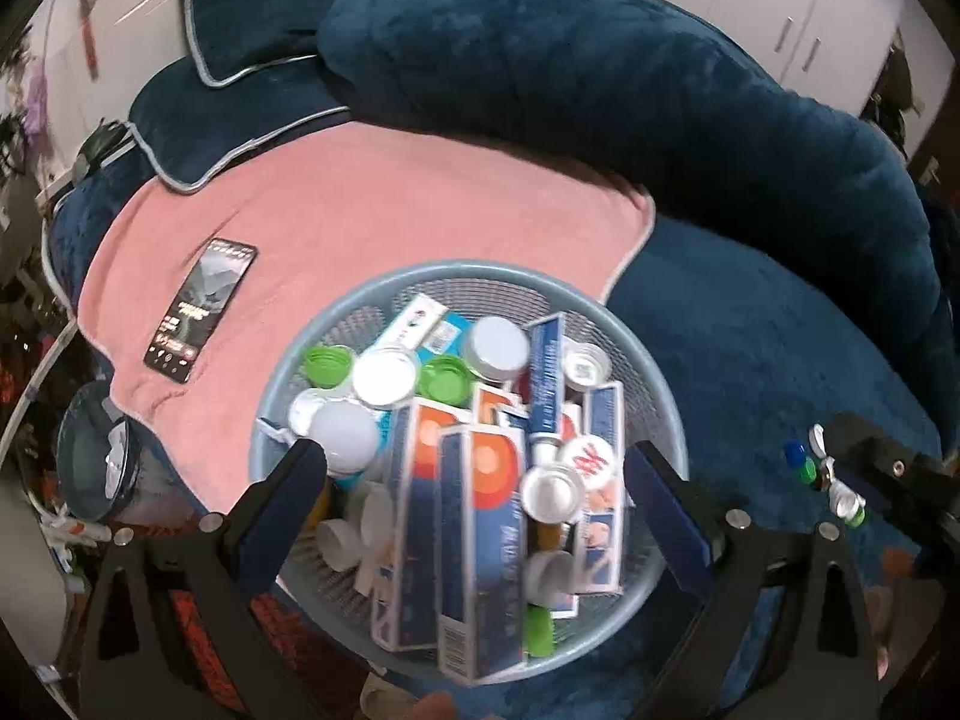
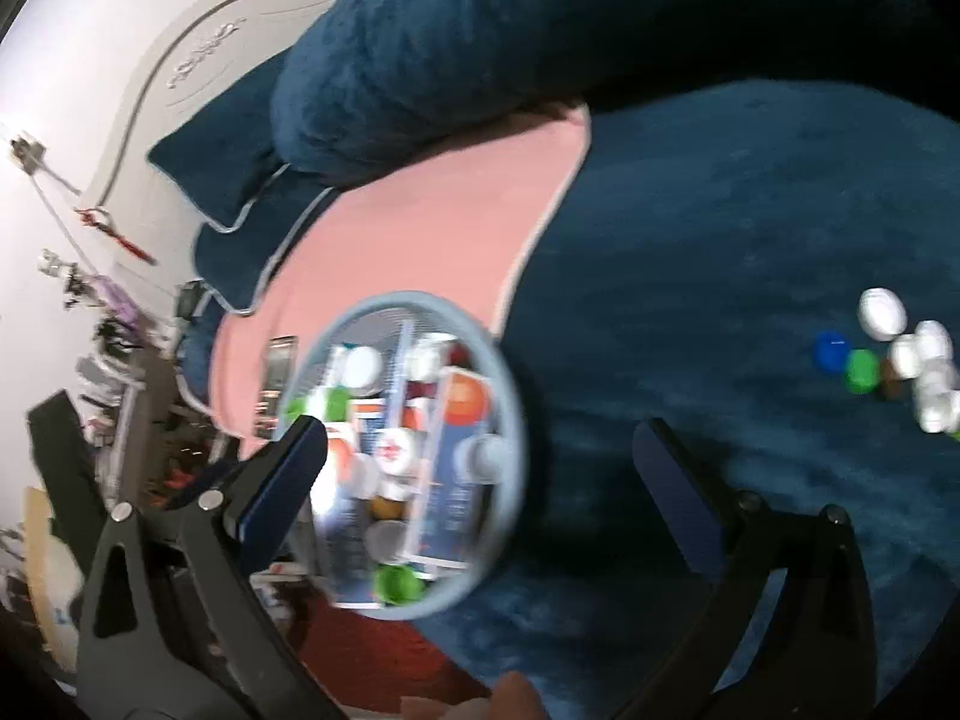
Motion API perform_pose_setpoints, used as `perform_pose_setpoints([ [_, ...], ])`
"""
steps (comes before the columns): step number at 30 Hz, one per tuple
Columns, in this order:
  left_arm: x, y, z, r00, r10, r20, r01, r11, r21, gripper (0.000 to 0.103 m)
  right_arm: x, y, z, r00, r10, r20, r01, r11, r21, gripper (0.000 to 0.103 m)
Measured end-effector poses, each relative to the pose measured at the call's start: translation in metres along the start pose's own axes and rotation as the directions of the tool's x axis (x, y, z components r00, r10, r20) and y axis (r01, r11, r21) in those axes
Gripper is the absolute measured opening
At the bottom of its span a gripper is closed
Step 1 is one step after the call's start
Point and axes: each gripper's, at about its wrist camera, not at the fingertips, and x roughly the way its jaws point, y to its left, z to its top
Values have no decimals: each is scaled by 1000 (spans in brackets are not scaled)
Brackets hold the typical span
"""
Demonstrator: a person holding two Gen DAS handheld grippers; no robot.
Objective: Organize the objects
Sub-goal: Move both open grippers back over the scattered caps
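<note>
A light-blue mesh basket (image 1: 456,269) sits on the bed, partly on a pink towel (image 1: 390,210). It is packed with blue-and-orange boxes (image 1: 474,516), a toothpaste tube (image 1: 546,384), and white and green caps (image 1: 384,378). My left gripper (image 1: 477,468) hangs open right over the basket, its fingers spread to either side of the contents with nothing between the pads. Right of the basket, over the blue bedcover, my right gripper (image 2: 480,438) is open and empty. Loose caps (image 2: 900,360) in white, blue and green lie further right; the left wrist view shows these caps (image 1: 828,474) by the right gripper's black finger (image 1: 870,462).
A phone (image 1: 201,309) lies on the towel left of the basket. Dark blue pillows (image 1: 240,18) and a thick blue bolster (image 1: 600,72) bound the far side. A second small round bin (image 1: 90,450) stands off the bed's left edge, amid clutter.
</note>
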Motion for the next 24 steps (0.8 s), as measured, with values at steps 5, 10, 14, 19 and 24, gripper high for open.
perform_pose_setpoints([
  [5, -1, -31, -7, 999, -37, -4, 37, 995, 91, 100, -16, -18, -6, 997, -73, 36, 72, 997, 10, 103],
  [10, -7, -57, -13, 998, -62, 11, 60, 987, 148, 100, -27, -33, -16, 992, -119, 41, 119, 993, 15, 103],
  [14, -13, -75, -17, 992, -125, 9, 122, 980, 158, 100, -38, -45, -26, 987, -151, 55, 150, 988, 23, 103],
  [19, -14, -98, -25, 989, -147, -3, 145, 973, 182, 100, -50, -62, -44, 983, -168, 70, 164, 985, 59, 103],
  [24, -8, -127, -41, 990, -141, -21, 142, 959, 247, 100, -60, -88, -67, 974, -214, 73, 204, 971, 121, 103],
])
